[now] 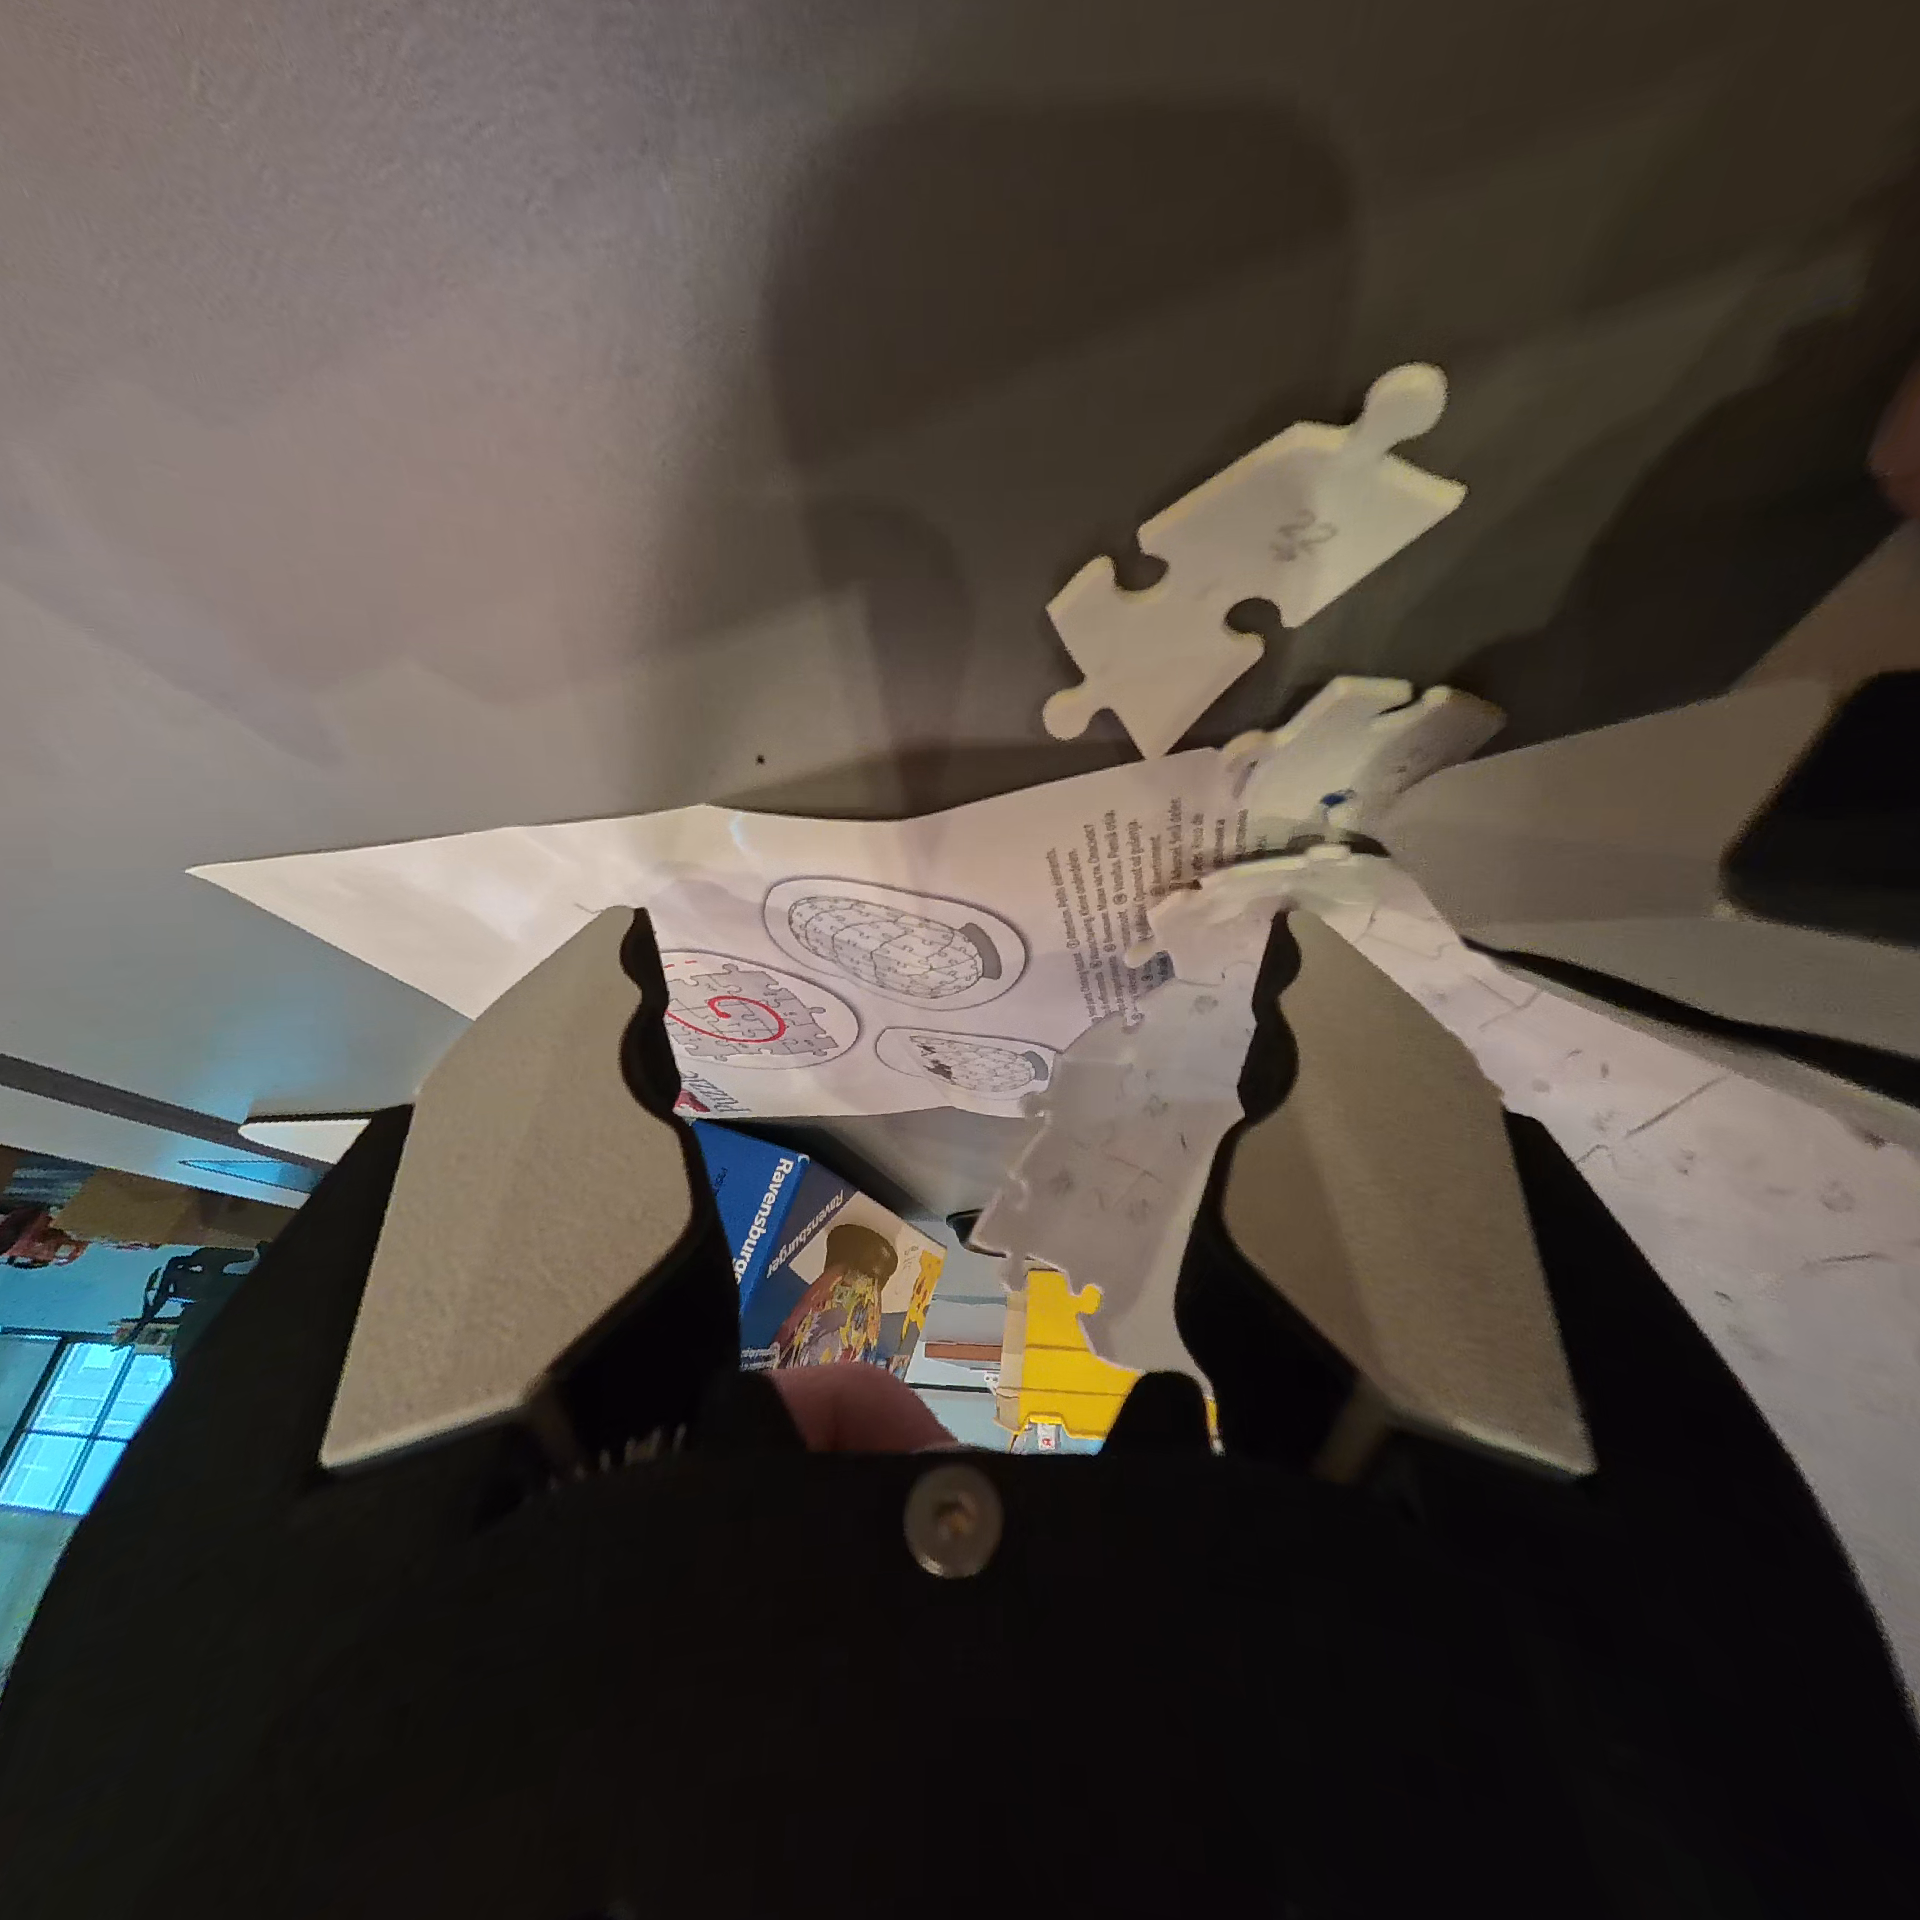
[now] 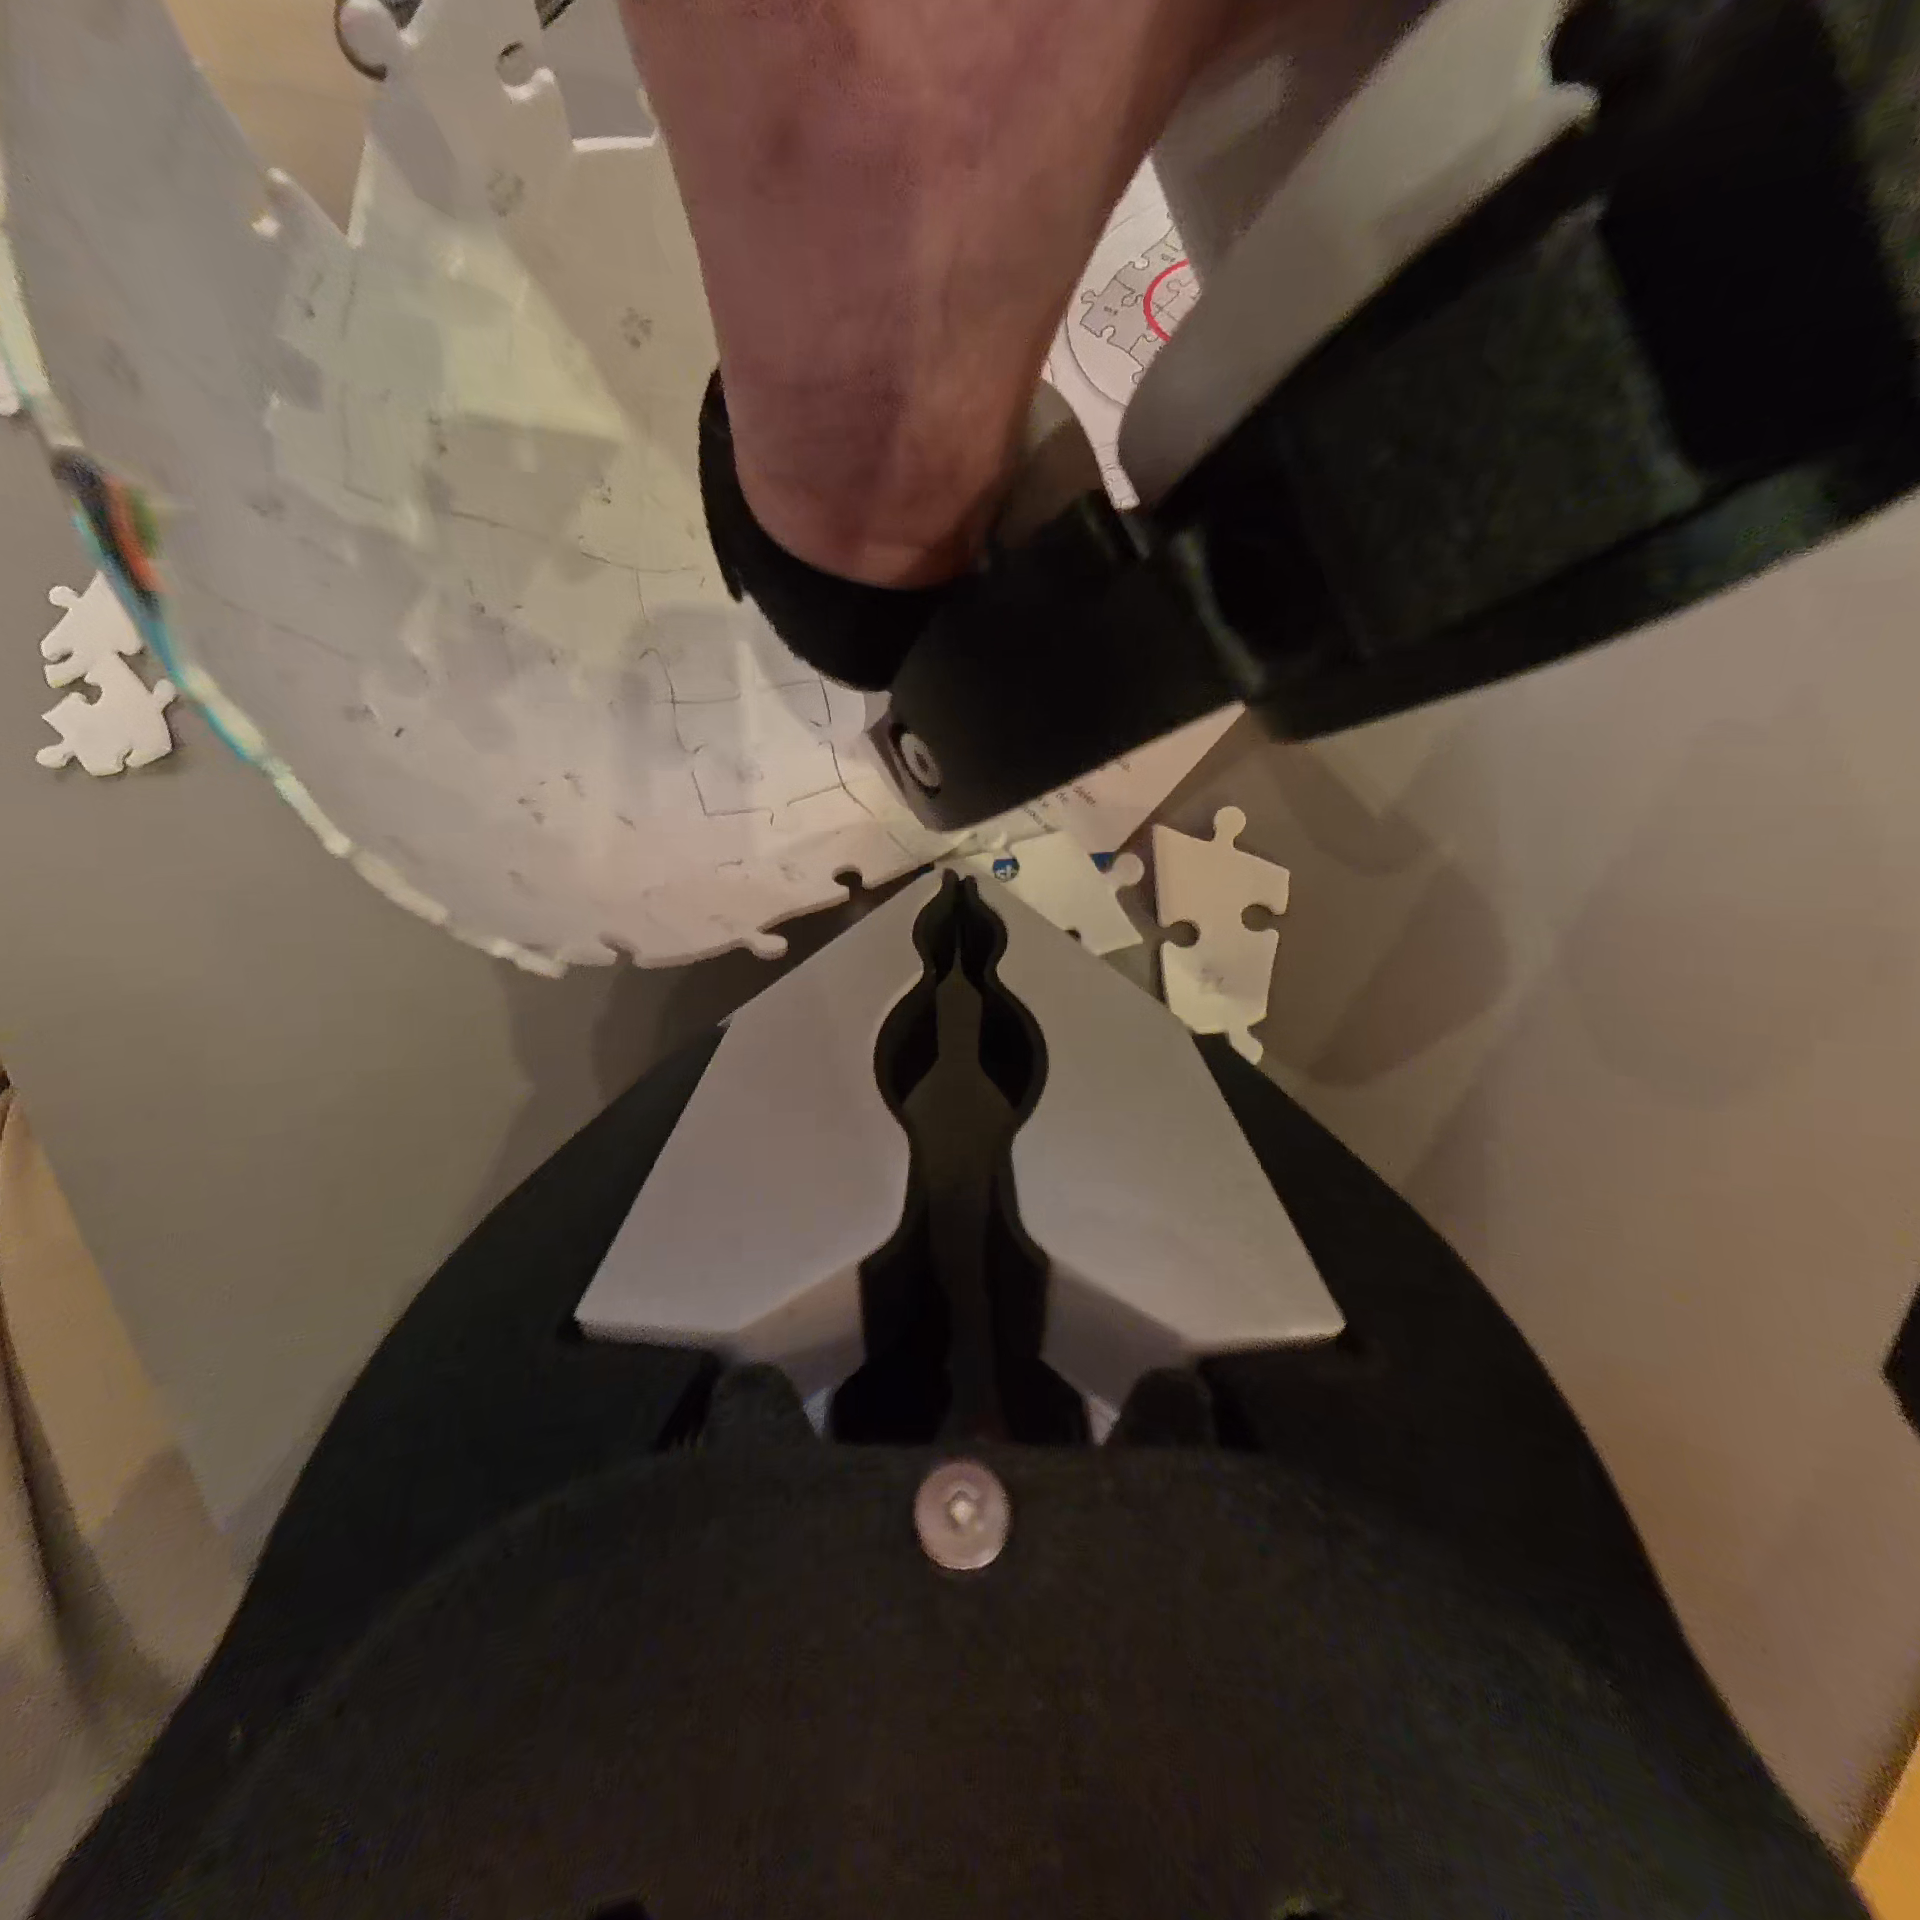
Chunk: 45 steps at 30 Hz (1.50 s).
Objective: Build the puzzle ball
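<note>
The half-built puzzle ball [image 2: 499, 623] is a white curved shell seen from its inside, resting on the grey table. My right gripper [image 2: 956, 883] is shut at the shell's rim, pinching a white puzzle piece [image 2: 1070, 894]. The same piece [image 1: 1351, 748] shows in the left wrist view, held up by the right gripper [image 1: 1340, 842]. My left gripper [image 1: 956, 920] is open wide. The shell's edge [image 1: 1132, 1143] lies between its fingers, close to the right one. Its black body [image 2: 1091, 665] and a hand [image 2: 883, 260] hang over the shell.
A loose white piece [image 1: 1257, 561] lies on the table beside the held one, also seen in the right wrist view [image 2: 1216, 925]. The instruction sheet [image 1: 894, 935] and the blue puzzle box [image 1: 790, 1247] lie beyond. Two more loose pieces [image 2: 99, 686] lie left of the shell.
</note>
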Motion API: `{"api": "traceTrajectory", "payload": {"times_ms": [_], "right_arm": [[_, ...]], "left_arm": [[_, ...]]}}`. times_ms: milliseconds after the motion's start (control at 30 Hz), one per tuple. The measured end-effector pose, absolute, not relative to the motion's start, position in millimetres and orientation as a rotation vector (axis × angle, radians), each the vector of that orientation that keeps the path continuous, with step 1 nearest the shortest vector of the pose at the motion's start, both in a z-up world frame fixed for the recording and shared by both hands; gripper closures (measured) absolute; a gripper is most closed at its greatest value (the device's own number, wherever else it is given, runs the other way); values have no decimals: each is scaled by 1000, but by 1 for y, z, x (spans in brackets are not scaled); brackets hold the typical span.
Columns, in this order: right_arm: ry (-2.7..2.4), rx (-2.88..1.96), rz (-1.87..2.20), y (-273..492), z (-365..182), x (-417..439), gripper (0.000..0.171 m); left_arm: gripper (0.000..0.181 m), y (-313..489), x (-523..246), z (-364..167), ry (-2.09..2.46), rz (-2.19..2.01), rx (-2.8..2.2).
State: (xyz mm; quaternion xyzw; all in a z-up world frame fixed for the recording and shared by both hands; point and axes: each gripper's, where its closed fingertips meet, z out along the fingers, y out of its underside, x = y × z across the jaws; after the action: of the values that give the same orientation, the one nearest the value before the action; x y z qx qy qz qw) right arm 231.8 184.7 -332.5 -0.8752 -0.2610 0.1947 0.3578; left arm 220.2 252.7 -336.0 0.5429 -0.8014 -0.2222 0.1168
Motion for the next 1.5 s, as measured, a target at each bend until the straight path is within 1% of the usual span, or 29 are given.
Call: {"api": "traceTrajectory", "payload": {"times_ms": [433,533,1500], "right_arm": [[-632,-2238,529,184,-325,240,171],[-641,-2263,500,183,-331,245,171],[-731,-2261,635,170,-330,233,171]], "left_arm": [[76,252,221,-336,-2362,-669,1568],[77,250,221,-336,-2364,-668,1569],[74,252,220,-336,-2317,-683,1591]]}}
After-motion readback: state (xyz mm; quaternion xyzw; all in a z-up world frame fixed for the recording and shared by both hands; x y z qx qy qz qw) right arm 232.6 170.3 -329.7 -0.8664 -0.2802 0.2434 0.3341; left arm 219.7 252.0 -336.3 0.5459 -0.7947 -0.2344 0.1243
